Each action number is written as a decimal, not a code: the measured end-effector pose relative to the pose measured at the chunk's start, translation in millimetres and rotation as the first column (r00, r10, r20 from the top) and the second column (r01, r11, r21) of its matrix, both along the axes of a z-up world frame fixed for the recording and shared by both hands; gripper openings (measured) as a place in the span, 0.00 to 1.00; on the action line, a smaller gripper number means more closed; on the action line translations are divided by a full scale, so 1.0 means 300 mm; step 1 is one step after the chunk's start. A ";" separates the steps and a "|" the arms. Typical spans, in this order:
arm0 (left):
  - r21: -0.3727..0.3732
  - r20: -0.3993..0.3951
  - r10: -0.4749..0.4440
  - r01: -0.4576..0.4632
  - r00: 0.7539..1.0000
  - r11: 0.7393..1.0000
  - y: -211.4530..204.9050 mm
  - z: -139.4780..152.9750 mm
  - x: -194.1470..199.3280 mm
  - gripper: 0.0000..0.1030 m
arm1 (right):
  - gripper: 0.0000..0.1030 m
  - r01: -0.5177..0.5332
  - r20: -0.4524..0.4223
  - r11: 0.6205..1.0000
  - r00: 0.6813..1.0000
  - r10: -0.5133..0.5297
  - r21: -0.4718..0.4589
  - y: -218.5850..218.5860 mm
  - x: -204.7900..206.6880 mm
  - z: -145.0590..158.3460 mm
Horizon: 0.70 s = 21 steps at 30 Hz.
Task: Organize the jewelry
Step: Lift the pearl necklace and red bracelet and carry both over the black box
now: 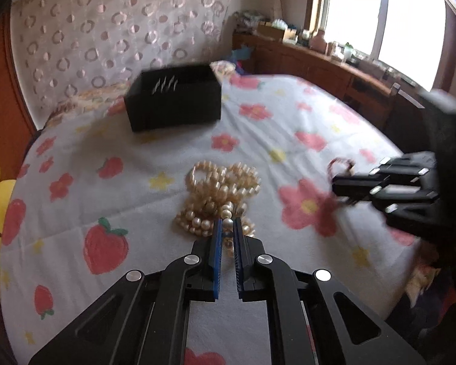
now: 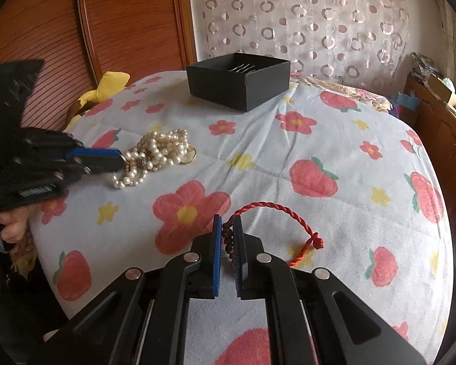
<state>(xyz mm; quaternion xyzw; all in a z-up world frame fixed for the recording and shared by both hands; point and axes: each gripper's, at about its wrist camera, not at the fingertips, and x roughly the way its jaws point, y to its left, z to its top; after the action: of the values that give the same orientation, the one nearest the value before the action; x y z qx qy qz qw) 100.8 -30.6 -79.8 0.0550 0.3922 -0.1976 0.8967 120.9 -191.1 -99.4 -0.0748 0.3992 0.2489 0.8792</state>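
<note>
A: Left claw (image 1: 227, 223) first. State?

B: Clamped on the pearls (image 1: 220, 194). Its blue pads (image 1: 217, 243) pinch a bead or two at the near edge of the heap; the rest of the pile lies just ahead of the tips on the bedspread (image 1: 155, 152). From the right wrist view the same claw comes in from the left, tips right at the pile's left edge.

A: Right claw (image 2: 227, 222)?

B: Together, clamped on the red cord bracelet (image 2: 276, 213). A dark beaded part of it sits between the pads, and the twisted red loop arcs out ahead and to the right of the tips, ending in a knot with a loose tail lying on the cover (the knot is just right of the right finger).

A: Box?

B: Black box (image 2: 238, 80), open top, well ahead of both claws, toward the far end of the bed. Some thin silvery pieces inside; too small to tell what they are.

A: The two claws relative to each other?

B: Apart. In the left view the right claw shows at the right edge, blurred, with the red cord at its tip. Pearls lie to its left.

A: Anything else?

B: A hand (image 2: 13, 223) under the left claw's body, lower left in the right view. A yellow plush thing (image 2: 101, 89) at the bed's far left edge, beyond the left claw. Patterned curtain (image 2: 304, 21) behind the box.
</note>
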 end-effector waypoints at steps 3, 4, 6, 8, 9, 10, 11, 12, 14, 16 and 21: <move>-0.030 0.052 0.000 0.001 0.999 1.000 0.008 0.084 -0.023 0.06 | 0.08 0.000 -0.003 1.000 1.000 0.000 0.004 -0.002 0.004 -0.003; -0.038 0.073 0.000 0.003 0.997 0.999 0.012 0.117 -0.030 0.06 | 0.08 0.000 -0.003 1.000 1.000 0.000 0.006 -0.003 0.005 -0.003; -0.062 0.104 0.000 0.006 0.995 0.998 0.023 0.176 -0.037 0.06 | 0.08 0.000 -0.003 1.000 1.000 0.000 0.004 -0.003 0.004 -0.002; -0.082 0.132 -0.002 0.013 0.991 0.997 0.031 0.232 -0.038 0.06 | 0.08 0.001 -0.001 1.000 1.000 -0.001 0.005 -0.003 0.005 -0.003; -0.085 0.150 -0.004 0.017 0.989 0.996 0.032 0.264 -0.038 0.06 | 0.08 0.001 -0.002 1.000 1.000 -0.001 0.005 -0.003 0.005 -0.003; -0.087 0.168 -0.006 0.021 0.986 0.996 0.033 0.295 -0.035 0.06 | 0.08 0.001 -0.002 1.000 1.000 -0.001 0.005 -0.003 0.005 -0.003; -0.087 0.184 -0.006 0.022 0.983 0.996 0.031 0.324 -0.032 0.06 | 0.08 0.002 -0.002 1.000 1.000 -0.002 0.004 -0.003 0.006 -0.003; -0.086 0.197 -0.004 0.021 0.980 0.996 0.029 0.346 -0.029 0.06 | 0.08 0.001 -0.002 1.000 1.000 -0.001 0.004 -0.003 0.004 -0.004; -0.085 0.231 0.000 0.020 0.973 0.996 0.029 0.397 -0.027 0.06 | 0.08 0.000 0.001 1.000 1.000 0.000 0.002 -0.002 0.004 -0.002; -0.084 0.255 0.001 0.021 0.967 0.996 0.024 0.435 -0.024 0.06 | 0.08 -0.002 0.006 1.000 1.000 0.002 -0.001 -0.001 0.006 0.002; -0.080 0.312 0.005 0.021 0.950 0.997 0.018 0.538 -0.007 0.06 | 0.08 -0.006 0.039 1.000 0.999 0.006 0.011 -0.001 0.002 0.063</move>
<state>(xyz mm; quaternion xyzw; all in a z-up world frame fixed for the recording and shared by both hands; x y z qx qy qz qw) 98.5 -25.3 81.5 0.0500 0.2370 -0.2062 0.9481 121.4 -191.4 -80.5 -0.0757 0.3805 0.2523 0.8865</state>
